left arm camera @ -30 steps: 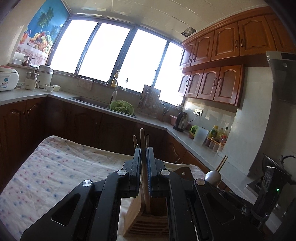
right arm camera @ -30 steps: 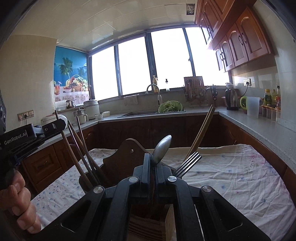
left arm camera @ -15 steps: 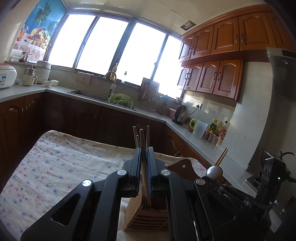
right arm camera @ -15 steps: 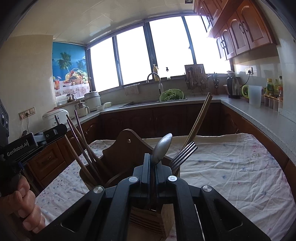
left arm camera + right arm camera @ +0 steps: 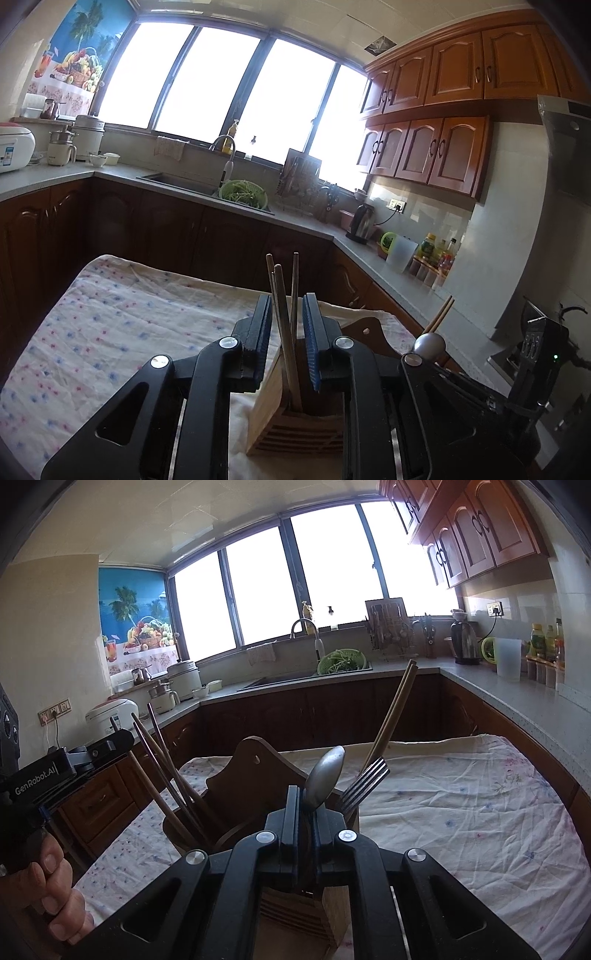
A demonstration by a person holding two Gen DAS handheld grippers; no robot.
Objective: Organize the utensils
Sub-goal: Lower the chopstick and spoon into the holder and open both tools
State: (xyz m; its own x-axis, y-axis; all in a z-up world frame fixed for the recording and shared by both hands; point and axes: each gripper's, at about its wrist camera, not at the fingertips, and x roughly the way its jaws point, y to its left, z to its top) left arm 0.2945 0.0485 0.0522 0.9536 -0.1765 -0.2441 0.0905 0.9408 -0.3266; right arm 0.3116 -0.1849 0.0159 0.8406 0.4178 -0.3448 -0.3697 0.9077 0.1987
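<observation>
A wooden utensil holder (image 5: 295, 424) stands on the cloth-covered table (image 5: 110, 325). Several wooden chopsticks (image 5: 284, 332) stand in its left compartment. My left gripper (image 5: 286, 317) is open, its jaws apart on either side of the chopsticks. In the right wrist view the holder (image 5: 240, 786) shows with the chopsticks (image 5: 162, 771) on the left, a fork (image 5: 364, 782) and another pair of chopsticks (image 5: 391, 716) on the right. My right gripper (image 5: 304, 805) is shut on a metal spoon (image 5: 325, 775), held over the holder's front compartment.
Dark kitchen cabinets and a grey counter (image 5: 517, 698) run around the table. A sink with a green colander (image 5: 243, 192), a kettle (image 5: 362, 221), bottles (image 5: 436, 254) and a rice cooker (image 5: 110, 716) stand on it. The person's hand (image 5: 48, 893) holds the left gripper.
My left gripper has opened and let go of the chopstick, which now stands in the holder. My right gripper has stayed shut on the spoon and sunk slightly toward the holder.
</observation>
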